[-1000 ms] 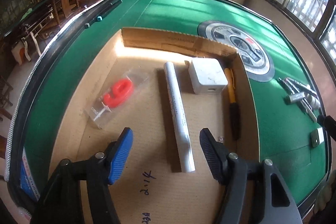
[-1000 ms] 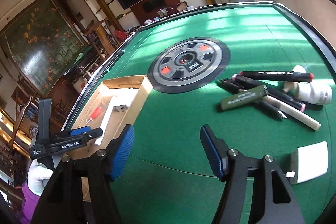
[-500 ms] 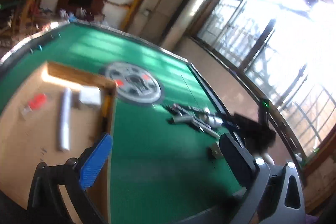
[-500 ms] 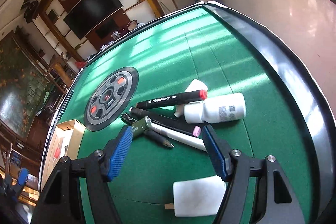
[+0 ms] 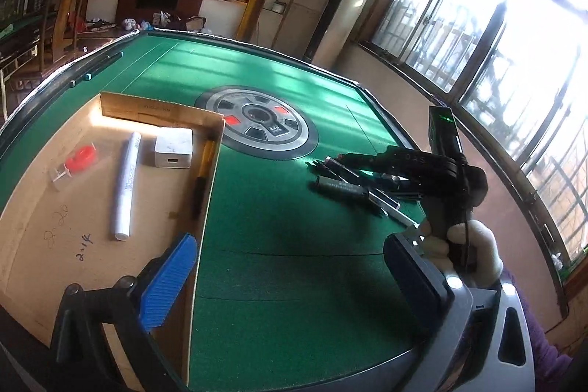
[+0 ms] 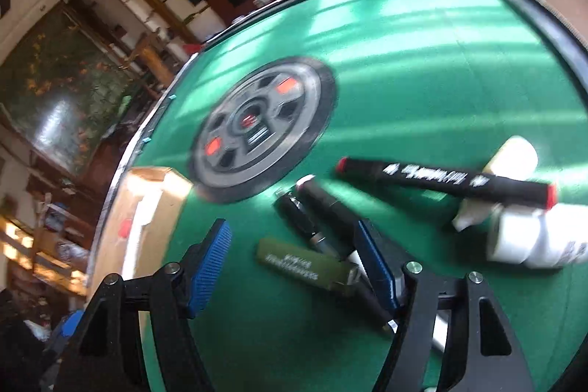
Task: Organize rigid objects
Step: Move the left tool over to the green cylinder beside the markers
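A shallow cardboard box (image 5: 161, 112) lies on the green table at the left. It holds a white tube (image 5: 125, 182), a white charger block (image 5: 173, 152), a red clip in a clear packet (image 5: 79, 159) and an orange-and-black pen (image 5: 201, 179). My left gripper (image 5: 290, 276) is open and empty over the felt beside the box's right wall. My right gripper (image 6: 294, 267) is open, low over a pile of loose items: an olive stick (image 6: 305, 263), dark pens (image 6: 312, 219), a black marker with red ends (image 6: 444, 182) and a white bottle (image 6: 529, 241). The olive stick lies between its jaws.
A round grey emblem with red marks (image 5: 257, 123) sits in the middle of the table. The black table rim (image 5: 389, 120) curves along the right side, with floor and windows beyond. The right gripper's body and gloved hand (image 5: 452, 193) show in the left wrist view.
My left gripper swung from over the box to the felt on its right. My right gripper dropped and closed in on the pile of pens, which now sits right at its fingers.
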A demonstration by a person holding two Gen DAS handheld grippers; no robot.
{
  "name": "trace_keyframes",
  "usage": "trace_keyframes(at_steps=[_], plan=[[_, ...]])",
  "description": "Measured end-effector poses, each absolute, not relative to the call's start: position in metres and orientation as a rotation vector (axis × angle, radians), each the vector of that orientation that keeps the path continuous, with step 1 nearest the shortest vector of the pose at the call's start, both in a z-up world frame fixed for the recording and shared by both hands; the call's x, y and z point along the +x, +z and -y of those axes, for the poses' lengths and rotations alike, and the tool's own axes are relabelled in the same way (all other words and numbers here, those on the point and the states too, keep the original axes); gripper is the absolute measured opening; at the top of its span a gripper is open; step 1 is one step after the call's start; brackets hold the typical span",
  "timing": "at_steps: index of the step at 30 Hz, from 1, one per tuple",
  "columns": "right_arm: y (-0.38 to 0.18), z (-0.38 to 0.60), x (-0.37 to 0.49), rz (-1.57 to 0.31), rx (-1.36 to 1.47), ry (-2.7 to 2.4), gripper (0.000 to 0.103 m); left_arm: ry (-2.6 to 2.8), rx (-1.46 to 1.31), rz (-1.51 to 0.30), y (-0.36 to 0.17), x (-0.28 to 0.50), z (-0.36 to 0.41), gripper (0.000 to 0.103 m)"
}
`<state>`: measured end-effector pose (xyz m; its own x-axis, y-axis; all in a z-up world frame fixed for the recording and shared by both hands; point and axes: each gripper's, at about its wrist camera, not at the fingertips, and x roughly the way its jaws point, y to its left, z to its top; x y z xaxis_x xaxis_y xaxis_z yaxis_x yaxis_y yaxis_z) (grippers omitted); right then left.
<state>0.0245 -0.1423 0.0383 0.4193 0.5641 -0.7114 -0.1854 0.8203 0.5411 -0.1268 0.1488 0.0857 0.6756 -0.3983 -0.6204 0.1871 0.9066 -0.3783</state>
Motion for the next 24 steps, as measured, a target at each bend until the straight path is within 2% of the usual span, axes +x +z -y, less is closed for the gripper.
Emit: trace_keyframes(at_steps=[3,9,14,19,24], plan=[[0.031,0.138,0.012,-1.075,0.475,0.611,0.069,-0.338,-0.273,-0.792,0.079,-0.122,-0.14,0.102],[0.051,0.18,-0.002,-0.894,0.513,0.525,0.07,-0.332,-0.215,-0.838,0.077,-0.109,-0.113,0.102],[0.045,0.216,0.001,-0.853,0.607,0.448,0.072,-0.299,-0.156,-0.891,0.066,-0.074,-0.07,0.102],[0.044,0.235,0.0,-0.814,0.704,0.416,0.075,-0.222,-0.003,-0.876,0.057,-0.034,-0.013,0.102],[0.043,0.239,0.001,-0.803,0.745,0.422,0.077,-0.219,0.228,-0.781,0.051,-0.017,0.056,0.102]])
